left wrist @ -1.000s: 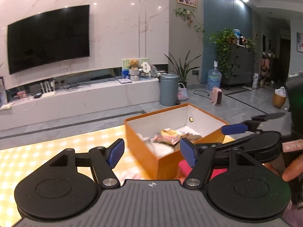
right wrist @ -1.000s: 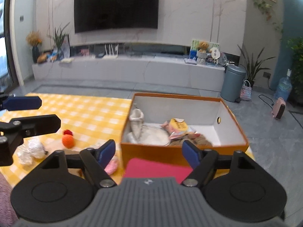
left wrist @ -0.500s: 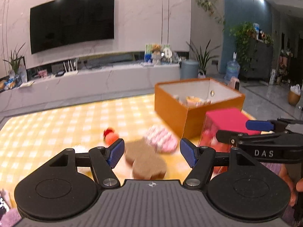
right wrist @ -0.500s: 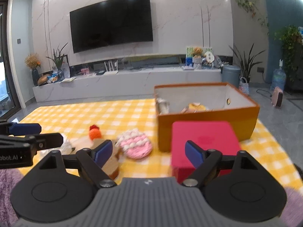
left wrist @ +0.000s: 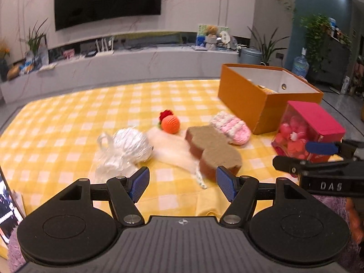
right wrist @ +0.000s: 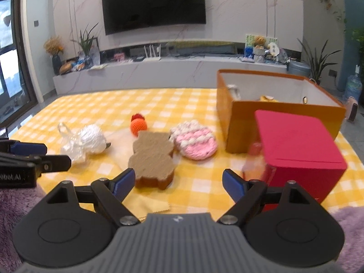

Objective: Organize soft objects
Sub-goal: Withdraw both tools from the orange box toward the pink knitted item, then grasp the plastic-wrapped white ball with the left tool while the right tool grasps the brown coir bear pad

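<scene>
1. Both tools are empty. The left gripper has its jaws standing wide with only the yellow-and-white checked tablecloth between them; the right gripper is likewise spread and grips nothing. You have no hold on any item yet.
2. The soft items lie loose at mid-frame: a brown bear-shaped foam sponge, a pink-and-white crocheted pad, an orange knitted ball with a red tuft, a white fluffy strip and a crinkled clear plastic bag holding something white. The open orange cardboard box, right of centre, already holds a few items.
3. The sponge touches the pad and overlaps the strip. If you close on the sponge without separating it, you will likely drag a neighbour along and drop it short of the box.
4. The ball will probably roll if one pad nudges it first. Centre it between the pads before closing.
5. The plastic bag may slip or tear free if you pinch only its loose film.
6. The red-lidded clear gift box stands just in front of the orange box. A low carry from the right could knock it over.
7. The two grippers sit near each other; reaching for the same item risks a collision.
</scene>
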Motion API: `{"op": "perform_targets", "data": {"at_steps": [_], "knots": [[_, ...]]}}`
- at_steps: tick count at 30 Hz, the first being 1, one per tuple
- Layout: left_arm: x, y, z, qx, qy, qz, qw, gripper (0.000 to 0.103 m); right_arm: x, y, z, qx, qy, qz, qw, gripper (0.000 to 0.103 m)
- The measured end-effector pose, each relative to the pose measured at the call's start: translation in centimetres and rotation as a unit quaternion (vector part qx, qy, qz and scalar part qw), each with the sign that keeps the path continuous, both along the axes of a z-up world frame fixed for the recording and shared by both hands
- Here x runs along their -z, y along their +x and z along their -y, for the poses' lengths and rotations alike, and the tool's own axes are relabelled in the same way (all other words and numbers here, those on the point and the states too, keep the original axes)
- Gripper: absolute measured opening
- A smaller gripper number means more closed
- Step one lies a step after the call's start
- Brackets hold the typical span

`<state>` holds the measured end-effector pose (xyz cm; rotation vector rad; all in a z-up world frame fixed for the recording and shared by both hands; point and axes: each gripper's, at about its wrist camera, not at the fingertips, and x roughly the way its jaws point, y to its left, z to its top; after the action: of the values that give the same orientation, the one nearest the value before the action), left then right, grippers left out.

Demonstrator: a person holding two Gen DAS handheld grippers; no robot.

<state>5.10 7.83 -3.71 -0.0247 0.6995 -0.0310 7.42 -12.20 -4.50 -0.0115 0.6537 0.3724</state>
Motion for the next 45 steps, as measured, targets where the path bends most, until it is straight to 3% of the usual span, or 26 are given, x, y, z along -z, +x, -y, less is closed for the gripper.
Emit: {"op": "perform_targets", "data": {"at_steps": [11, 22, 26, 29, 33, 35, 39, 45], "knots": [[-1.1, 1.6, -3.7, -0.021, 0.014, -0.02, 0.9995, 0.079, 0.5, 3.0, -3.3, -0.037, 0.006, -0.016, 0.999, 0.083], [-0.7, 2.7, -8.1, -0.036, -0.063, -0.034, 0.9968, 0.08, 1.8, 5.9, -6.1, -0.07, -0.024, -0.024, 0.997, 0.083], [-0.5, 3.4, -8.3, -0.033, -0.072, -0.052, 0.9955, 0.08, 2.3, 7.0, -6.4, -0.072, -0.021, -0.032, 0.997, 0.083], [-0.5, 4.6, -8.3, -0.039, -0.059, -0.063, 0.9955, 0.08, 2.7, 7.6, -6.7, -0.075, -0.02, -0.04, 0.996, 0.083], [-0.5, 7.2, -8.2, -0.036, -0.006, -0.072, 0.9967, 0.086, 3.3, 8.4, -7.1, -0.082, -0.015, -0.061, 0.995, 0.083], [0.3, 9.3, -8.4, -0.026, 0.009, -0.118, 0.9927, 0.087, 3.7, 8.9, -7.6, -0.086, -0.023, -0.069, 0.994, 0.083], [2.2, 12.2, -8.9, -0.021, 0.02, -0.168, 0.9855, 0.085, 4.4, 9.7, -7.8, -0.087, -0.021, -0.087, 0.992, 0.083], [3.8, 13.8, -9.0, -0.033, 0.018, -0.192, 0.9807, 0.08, 5.2, 11.1, -7.8, -0.078, -0.017, -0.103, 0.991, 0.083]]}}
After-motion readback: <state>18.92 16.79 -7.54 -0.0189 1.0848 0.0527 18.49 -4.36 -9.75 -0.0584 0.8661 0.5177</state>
